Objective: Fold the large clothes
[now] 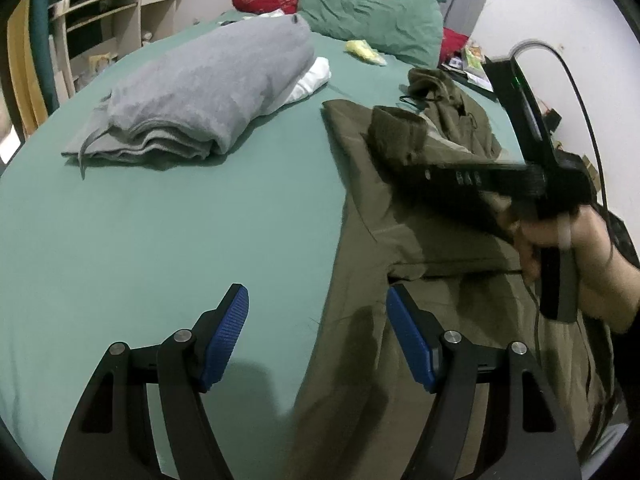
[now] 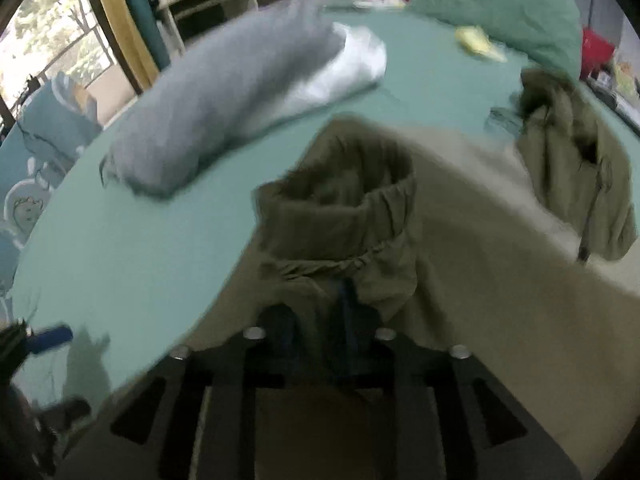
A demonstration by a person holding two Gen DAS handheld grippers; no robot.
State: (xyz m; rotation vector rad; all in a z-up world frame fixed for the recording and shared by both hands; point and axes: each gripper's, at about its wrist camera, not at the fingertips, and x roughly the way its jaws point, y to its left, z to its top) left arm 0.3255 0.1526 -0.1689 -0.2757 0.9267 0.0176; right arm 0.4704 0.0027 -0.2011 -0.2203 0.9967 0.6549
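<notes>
Olive jacket [image 1: 420,240] lies flat on the bed [image 1: 160,220], right of the folded grey stack [image 1: 200,96]; our left gripper [image 1: 316,344] hangs released at its edge. From the right wrist, our right gripper [image 2: 344,300] pinches the elastic cuff [image 2: 340,216] — soft, limp cloth, so we'd grip hems and cuffs.

Black hand-held gripper [image 1: 316,340], blue ribbed pads [image 1: 226,340], silver screws

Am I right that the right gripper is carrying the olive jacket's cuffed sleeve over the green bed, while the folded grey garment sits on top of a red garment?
Not quite: the folded grey garment sits on a white garment, not a red one, as the left wrist view shows. The right gripper does carry the olive jacket's cuffed sleeve over the green bed.
</notes>
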